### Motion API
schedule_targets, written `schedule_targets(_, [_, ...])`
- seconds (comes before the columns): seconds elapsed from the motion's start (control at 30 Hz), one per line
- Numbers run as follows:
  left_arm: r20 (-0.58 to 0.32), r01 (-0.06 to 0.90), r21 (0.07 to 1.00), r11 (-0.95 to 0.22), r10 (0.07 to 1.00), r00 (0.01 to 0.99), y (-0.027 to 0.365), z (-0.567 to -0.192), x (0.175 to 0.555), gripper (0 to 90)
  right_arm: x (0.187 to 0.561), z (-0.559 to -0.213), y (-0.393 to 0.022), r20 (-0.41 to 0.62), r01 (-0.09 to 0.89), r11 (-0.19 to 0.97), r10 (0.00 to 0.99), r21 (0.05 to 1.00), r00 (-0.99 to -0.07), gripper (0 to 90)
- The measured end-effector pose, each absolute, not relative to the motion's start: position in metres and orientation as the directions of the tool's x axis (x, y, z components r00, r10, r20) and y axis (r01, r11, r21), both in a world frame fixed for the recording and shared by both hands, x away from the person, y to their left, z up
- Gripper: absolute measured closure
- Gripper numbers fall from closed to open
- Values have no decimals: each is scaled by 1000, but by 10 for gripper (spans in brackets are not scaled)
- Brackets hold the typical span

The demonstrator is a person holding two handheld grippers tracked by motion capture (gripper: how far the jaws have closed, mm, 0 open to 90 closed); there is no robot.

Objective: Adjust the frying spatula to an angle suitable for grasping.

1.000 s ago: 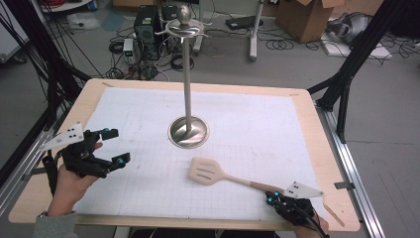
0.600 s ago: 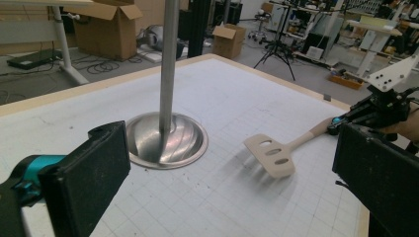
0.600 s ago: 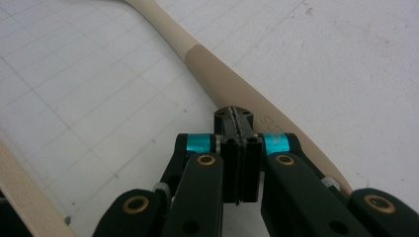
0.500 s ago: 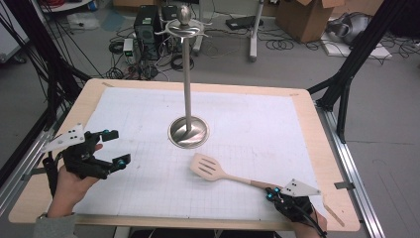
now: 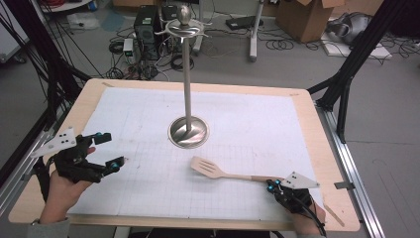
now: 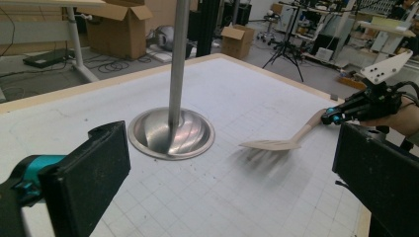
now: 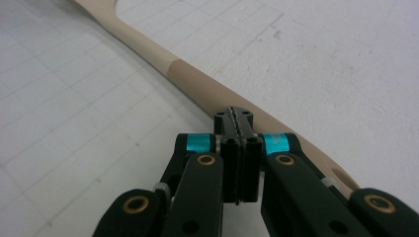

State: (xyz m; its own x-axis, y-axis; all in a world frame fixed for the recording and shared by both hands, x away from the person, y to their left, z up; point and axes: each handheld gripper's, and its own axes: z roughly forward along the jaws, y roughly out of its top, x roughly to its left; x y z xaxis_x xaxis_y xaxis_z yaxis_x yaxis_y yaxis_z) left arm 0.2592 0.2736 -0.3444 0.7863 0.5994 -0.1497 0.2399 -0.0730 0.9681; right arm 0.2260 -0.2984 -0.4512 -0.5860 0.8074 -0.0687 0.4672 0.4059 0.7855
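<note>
We see the counter (image 5: 317, 148) carrying a steel stand (image 5: 188, 130), our landmark. The wooden spatula (image 5: 218, 171) lies flat on the counter just in front of the stand, its handle running away to the right. Our left claw (image 5: 101, 151), well to the stand's left, hangs released, jaws wide with nothing between. Our right claw (image 5: 272, 186), at the handle's end, is clenched, jaws together, the handle passing beneath their tips.

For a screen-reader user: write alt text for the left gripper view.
Between the left gripper's open black jaws, a wooden spatula is lifted off a white gridded mat, its handle held by the right gripper. Left of it stands a metal pole on a round steel base.
</note>
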Motion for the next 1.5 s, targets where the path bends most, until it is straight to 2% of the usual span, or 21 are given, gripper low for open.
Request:
schedule_targets(0.47, [-146,244,967,-72,629,764,286,-345,249,17,249,-451,-298,-82,479,400,827,781,-557,900])
schedule_targets(1.5, [-133,252,964,-81,676,725,302,-347,229,17,295,-450,-301,-13,514,348,837,784,-546,900])
